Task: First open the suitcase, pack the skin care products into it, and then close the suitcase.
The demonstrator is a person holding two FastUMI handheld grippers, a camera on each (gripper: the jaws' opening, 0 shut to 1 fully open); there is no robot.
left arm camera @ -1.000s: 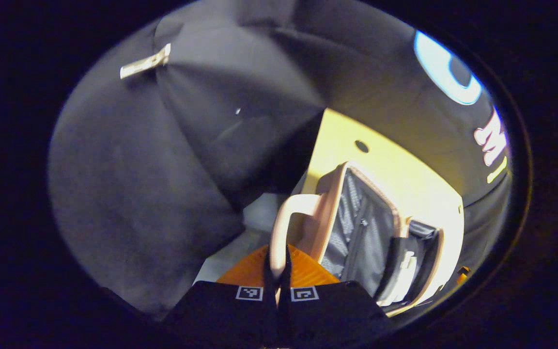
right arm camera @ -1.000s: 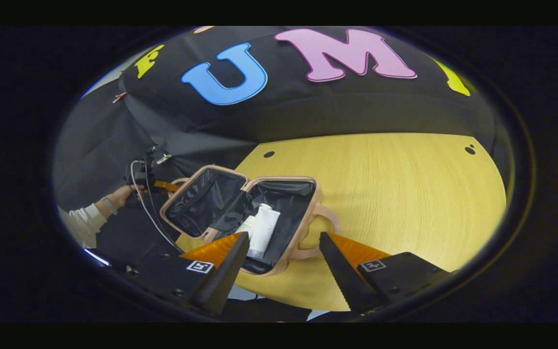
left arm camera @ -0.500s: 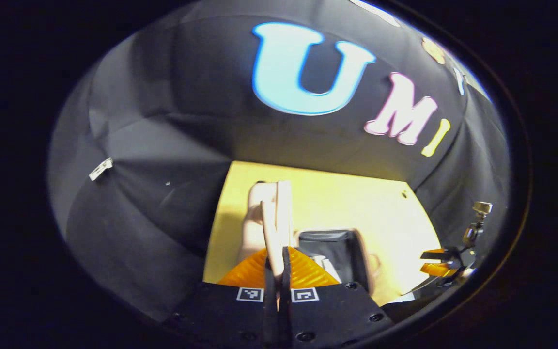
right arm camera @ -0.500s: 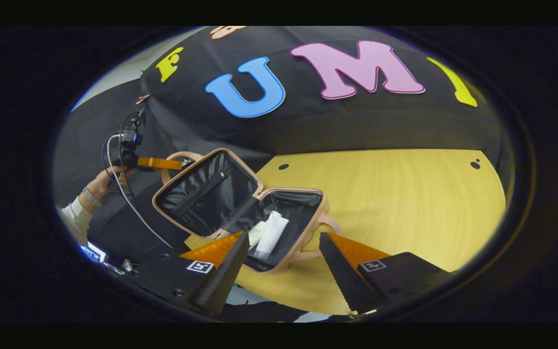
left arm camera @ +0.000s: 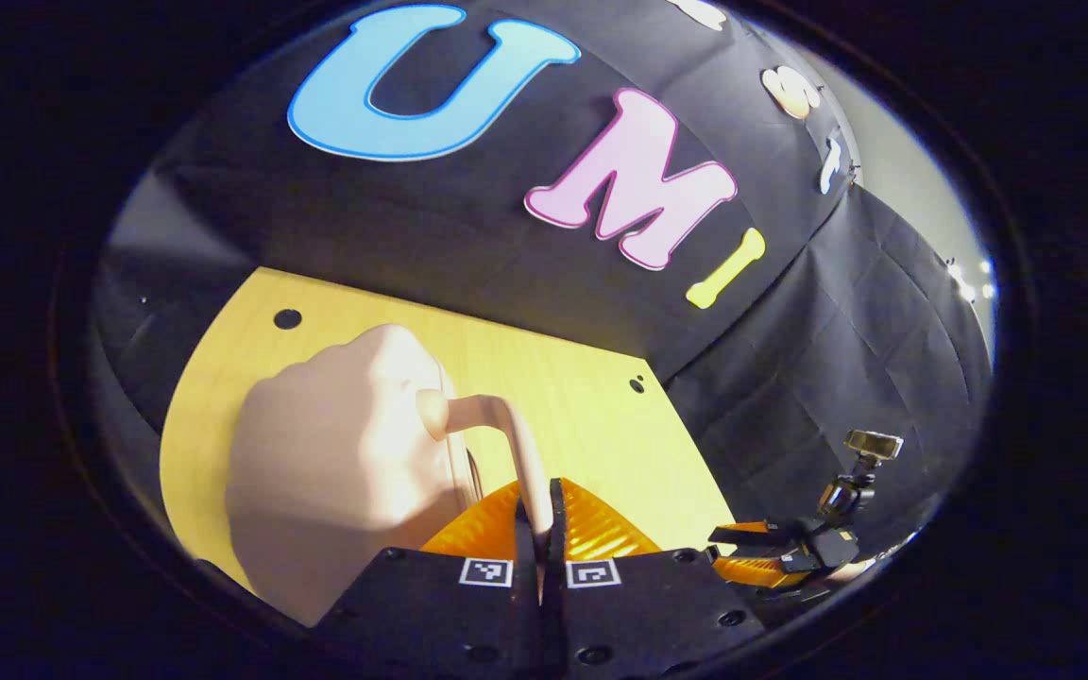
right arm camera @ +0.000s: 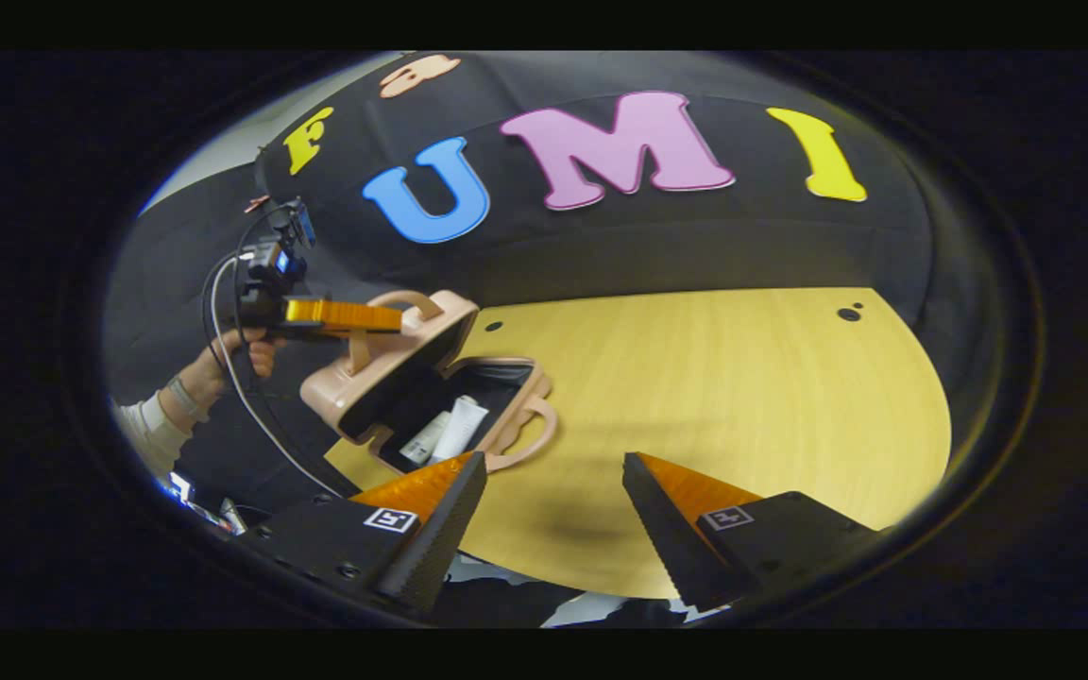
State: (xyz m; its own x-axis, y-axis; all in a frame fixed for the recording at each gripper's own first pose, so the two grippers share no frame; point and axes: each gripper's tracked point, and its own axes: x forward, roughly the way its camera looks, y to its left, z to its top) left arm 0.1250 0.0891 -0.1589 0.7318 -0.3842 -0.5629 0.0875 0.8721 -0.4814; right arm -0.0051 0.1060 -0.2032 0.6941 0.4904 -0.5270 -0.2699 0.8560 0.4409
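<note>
**Lid swings down over the packed case**

In the right gripper view, the pink suitcase sits at centre left of the frame on the wooden table, near its left edge. Its lid is tilted partway over the base, leaving a wedge-shaped gap. Through that gap, two pale skin care tubes lie side by side in the dark lining, so the packing looks finished and the closing step is under way.

The left gripper reaches in from the upper left, held by a hand with a pale sleeve, and its fingers are clamped flat on the lid's handle. That grip makes sense: the handle stands proud of the shell and gives a lever far from the hinge (the smooth lid itself offers little to pinch). The left gripper view agrees, with the thin pink handle running down between the pressed-together fingers at bottom centre and the lid's rounded outer shell filling the lower left.

The right gripper hovers at the bottom of its own view with its fingers spread wide and nothing between them, kept back from the case, probably to leave the lid's path free. The second handle on the base juts toward it.
</note>
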